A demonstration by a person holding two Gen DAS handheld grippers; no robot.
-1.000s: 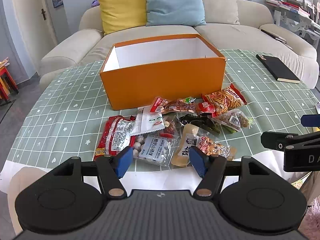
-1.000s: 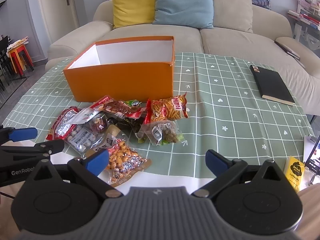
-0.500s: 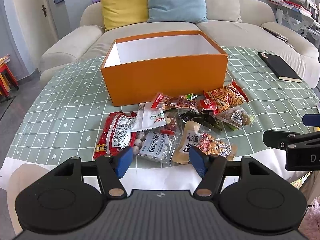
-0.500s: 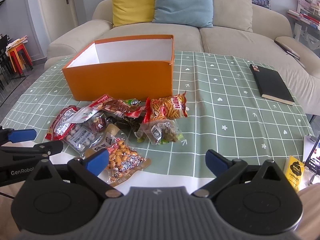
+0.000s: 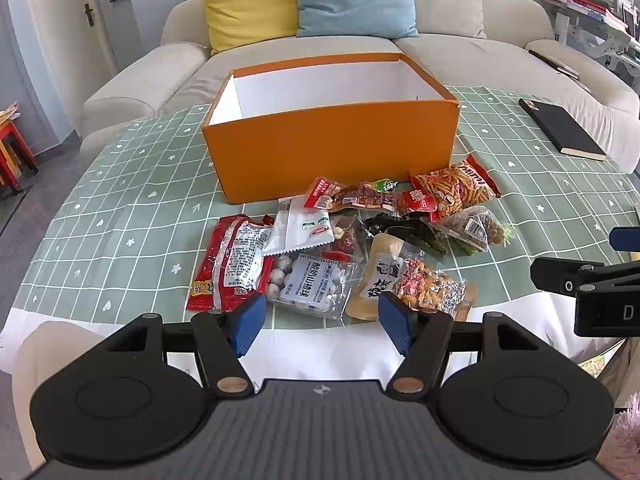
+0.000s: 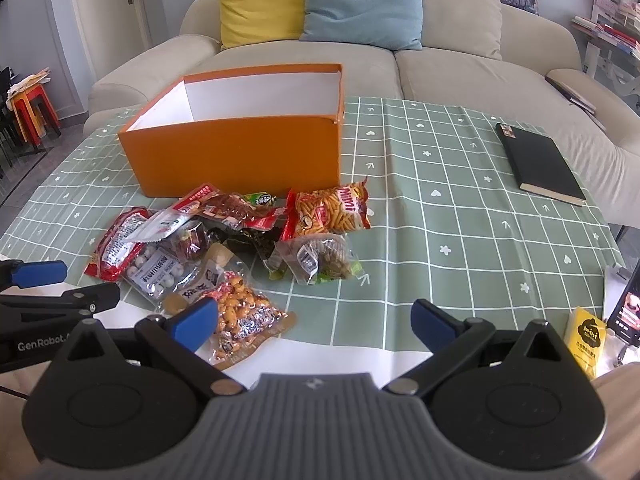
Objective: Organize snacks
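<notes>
An empty orange box point(image 5: 332, 148) point(image 6: 240, 152) with a white inside stands on the green checked tablecloth point(image 5: 120, 216) point(image 6: 460, 232). In front of it lies a heap of several snack packets: a red packet point(image 5: 228, 262) point(image 6: 116, 244), a clear bag of white balls point(image 5: 308, 284) point(image 6: 158, 276), a peanut bag point(image 5: 424, 288) point(image 6: 244, 320), an orange stick-snack bag point(image 5: 460, 188) point(image 6: 332, 212). My left gripper point(image 5: 320, 322) hovers open above the table's near edge, just short of the heap. My right gripper point(image 6: 314, 320) is open wide, beside the peanut bag, holding nothing.
A black notebook point(image 5: 562, 132) point(image 6: 540, 162) lies on the table's right side. A beige sofa point(image 6: 460, 64) with yellow and blue cushions stands behind the table. A yellow packet point(image 6: 584, 338) and a phone screen point(image 6: 626, 312) sit past the table's right corner. Red stools point(image 6: 32, 108) stand far left.
In the left wrist view the box and heap have slid slightly lower in the picture. Both grippers stay open and in place.
</notes>
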